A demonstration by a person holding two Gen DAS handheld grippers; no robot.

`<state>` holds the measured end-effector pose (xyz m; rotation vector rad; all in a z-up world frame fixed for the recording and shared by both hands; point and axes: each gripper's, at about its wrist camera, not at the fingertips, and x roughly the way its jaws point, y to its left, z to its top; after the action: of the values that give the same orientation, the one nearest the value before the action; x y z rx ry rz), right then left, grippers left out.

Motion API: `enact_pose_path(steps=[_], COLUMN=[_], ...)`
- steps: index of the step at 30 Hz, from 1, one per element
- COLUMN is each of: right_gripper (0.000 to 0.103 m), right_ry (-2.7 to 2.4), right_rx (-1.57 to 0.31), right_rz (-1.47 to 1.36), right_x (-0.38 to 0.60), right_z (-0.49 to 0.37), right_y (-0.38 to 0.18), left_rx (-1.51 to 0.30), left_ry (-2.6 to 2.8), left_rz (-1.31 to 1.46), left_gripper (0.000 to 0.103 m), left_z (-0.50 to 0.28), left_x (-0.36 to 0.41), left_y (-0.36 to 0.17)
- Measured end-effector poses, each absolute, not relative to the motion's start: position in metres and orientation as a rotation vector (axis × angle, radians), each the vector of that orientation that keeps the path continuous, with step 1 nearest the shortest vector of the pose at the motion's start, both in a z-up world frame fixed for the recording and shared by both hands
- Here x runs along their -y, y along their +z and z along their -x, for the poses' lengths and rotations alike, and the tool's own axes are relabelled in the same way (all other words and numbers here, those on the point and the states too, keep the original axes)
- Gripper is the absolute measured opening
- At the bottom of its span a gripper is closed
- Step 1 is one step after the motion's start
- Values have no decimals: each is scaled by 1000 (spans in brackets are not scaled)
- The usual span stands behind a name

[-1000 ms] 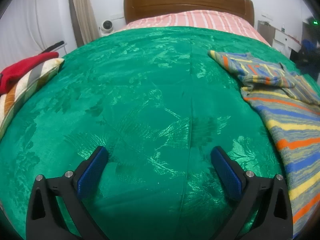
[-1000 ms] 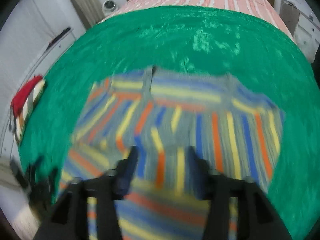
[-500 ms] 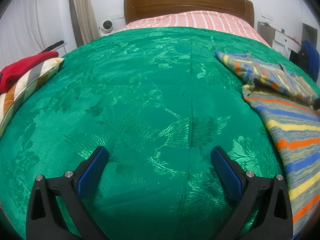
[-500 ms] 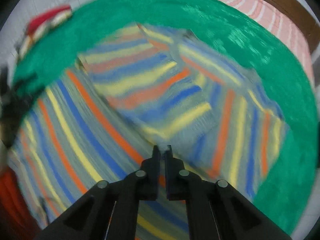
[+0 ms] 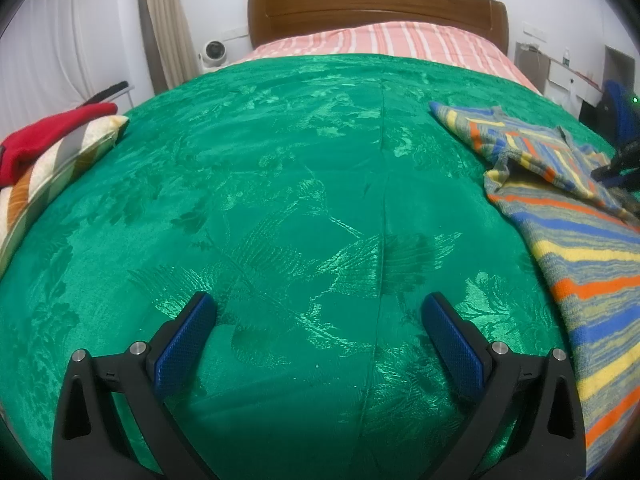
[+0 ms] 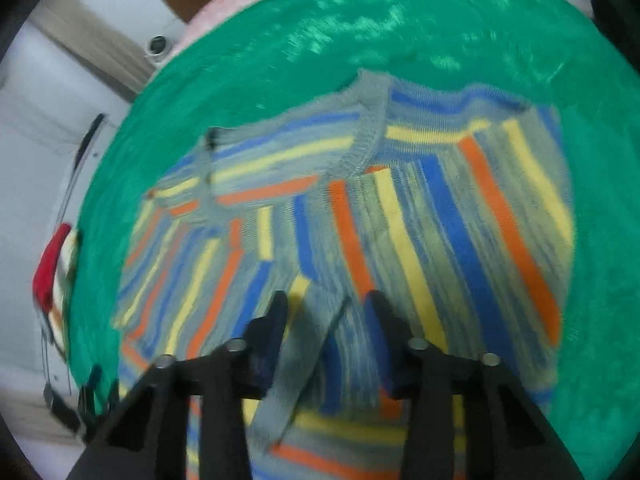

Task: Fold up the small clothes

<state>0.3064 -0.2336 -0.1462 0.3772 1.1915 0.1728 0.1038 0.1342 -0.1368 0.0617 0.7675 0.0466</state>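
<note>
Between and ahead of the left gripper (image 5: 320, 320), whose 2 blue-padded fingers (image 5: 184, 336) stand wide apart with nothing between them, lies only the green bedspread (image 5: 280, 184), a shiny cloth with a leaf pattern and a seam running away from the fingers. Off to the left of those fingers, at the bed's edge, a striped pillow (image 5: 52, 172) carries a red cloth (image 5: 44, 136). Beyond the green cloth come pink striped bedding (image 5: 380, 42), a brown wooden headboard (image 5: 372, 8), a small white camera (image 5: 214, 52) by a beige curtain (image 5: 164, 20), and white walls. To the right of the left fingers, from near to far, runs the striped sweater (image 5: 592, 264), knitted in grey with orange, yellow and blue bands; a sleeve (image 5: 520, 144) is folded over its far part. In the right wrist view, which is blurred, the right gripper (image 6: 324, 312) hovers low over the same sweater (image 6: 440, 216) with its fingers (image 6: 272, 320) partly apart; a grey knitted edge lies in the gap between them, but I cannot tell whether either finger touches it. Ahead of these fingers the stripes fan outward toward a folded sleeve with a grey ribbed cuff (image 6: 368, 128), and beyond that the green bedspread (image 6: 400, 24) continues.
</note>
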Motion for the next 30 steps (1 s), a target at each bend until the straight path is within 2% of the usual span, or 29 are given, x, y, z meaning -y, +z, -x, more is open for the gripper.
enact_pose_path(steps=[1,5,7,8,10,11,16,18,23,27,29,30], right_gripper=[6,4,5,6,23,36,37,37,38,38,33,15], right_ry=[165,155,118,105,58,39,157,180,161,263,207,174], right_rx=[-1182,-981,-943,-951,-1002,-1014,-861,-878,-1046,-973,-928,-920], right_rz=[-355,-210,-174,-170,-131,-117,-359,-406,-592,-542,-568,-614], right_x=[230,213,211,213,210,213,235,241,247,213,209,212], right_z=[-307,-293,-300,-310,-317,-313,-264,-255,-234,-231,-234,-232], right_y=[-144,-100,-97,-104,-121,-126,-95,-94,-136,-154,-160,-160], left_rx=[-767,-765,-765,-765,-765,-765,-765,-765,-765,-766,-765,-765], left_ry=[46,45,46,47,48,49,49,49,50,49,50,50], left_rz=[-62,-58,-59,-60,-62,-63,-62,-63,-63,-62,-63,-63], left_gripper=[103,103,103,103,103,103,103,103,103,103,103,103], left_z=[-104,-104,-104,-104,-104,-104,-104,-104,-104,-104,-104,-104], left_x=[-134,-134,-133,-133,-132,-132,-132,-132,-132,-132,-132,-132], left_y=[-137,-137,-137,-137,-137,-136,-137,-137,-137,-137,-137,-137])
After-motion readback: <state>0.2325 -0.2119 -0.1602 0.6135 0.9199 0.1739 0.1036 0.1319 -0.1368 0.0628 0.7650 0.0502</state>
